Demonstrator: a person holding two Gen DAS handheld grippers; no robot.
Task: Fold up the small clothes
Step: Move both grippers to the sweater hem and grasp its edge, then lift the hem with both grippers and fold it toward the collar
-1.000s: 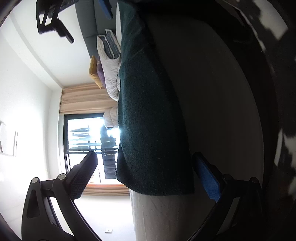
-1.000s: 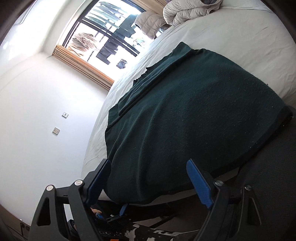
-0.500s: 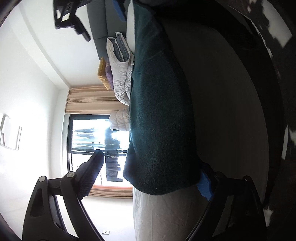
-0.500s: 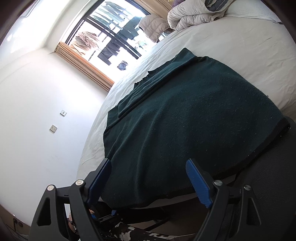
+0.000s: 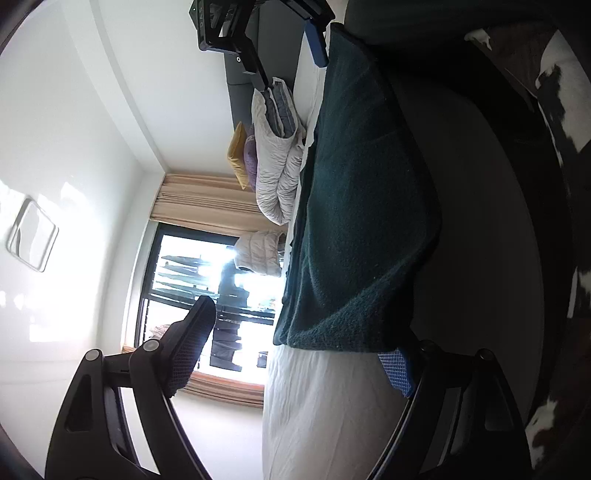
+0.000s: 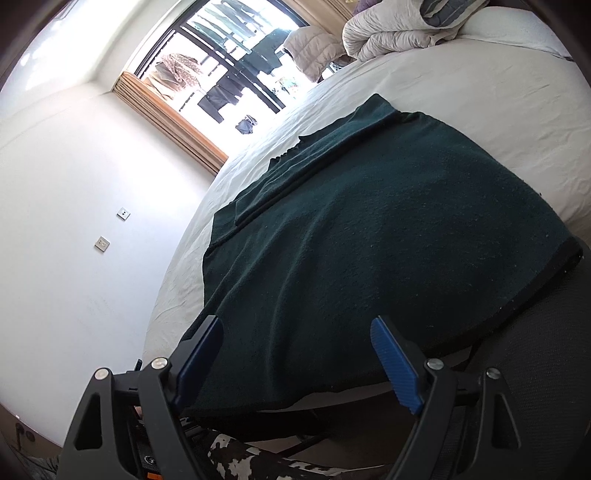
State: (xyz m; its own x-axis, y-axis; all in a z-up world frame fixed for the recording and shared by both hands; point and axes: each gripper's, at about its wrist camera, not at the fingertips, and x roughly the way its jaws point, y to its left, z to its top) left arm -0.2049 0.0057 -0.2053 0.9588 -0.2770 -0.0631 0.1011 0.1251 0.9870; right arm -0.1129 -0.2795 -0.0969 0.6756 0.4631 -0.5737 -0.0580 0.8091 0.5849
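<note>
While the dark green garment (image 6: 369, 236) lies spread on the bed (image 6: 480, 92), both grippers straddle its near hem, jaws wide, gripping nothing.

Black plastic two-finger grippers (image 6: 295, 354) were fitted with ribbed blue pads (image 6: 397, 363) and silver screws (image 6: 432, 363) at the linkage joints.

Garment (image 6: 369, 236) lies on bed (image 6: 480, 103), quilt (image 6: 391, 33) seemingly behind.

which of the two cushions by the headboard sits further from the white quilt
The mustard-yellow cushion. The purple cushion lies between it and the rolled white quilt, against the quilt.
</note>
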